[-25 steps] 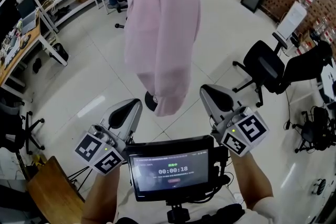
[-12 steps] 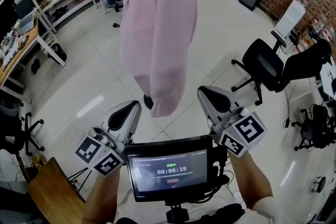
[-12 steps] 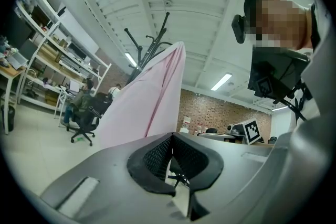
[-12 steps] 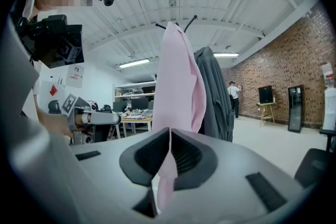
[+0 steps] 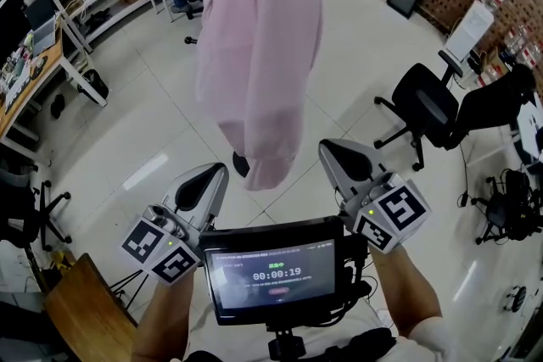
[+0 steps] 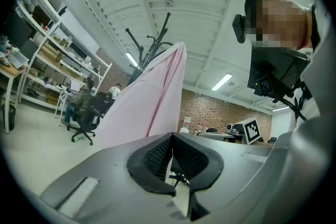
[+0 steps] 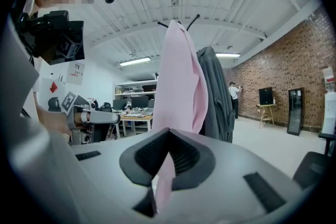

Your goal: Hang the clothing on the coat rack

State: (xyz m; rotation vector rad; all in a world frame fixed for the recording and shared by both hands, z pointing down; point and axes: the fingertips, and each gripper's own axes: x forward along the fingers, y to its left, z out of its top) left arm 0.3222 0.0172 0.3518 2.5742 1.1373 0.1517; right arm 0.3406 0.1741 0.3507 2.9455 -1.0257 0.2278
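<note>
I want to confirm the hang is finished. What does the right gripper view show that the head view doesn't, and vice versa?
Only the right gripper view: the coat rack's top prongs, with the pink garment hung there and a grey garment beside it. Only the head view: the pink garment's lower end and the timer screen's readout. Both: the pink garment hanging.

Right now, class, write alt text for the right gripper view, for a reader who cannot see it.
A pink garment hangs from the top of a coat rack, with a grey garment beside it on the right. In the foreground, the right hand-held gripper points toward them, jaws shut and empty; a brick wall stands at right.
</note>
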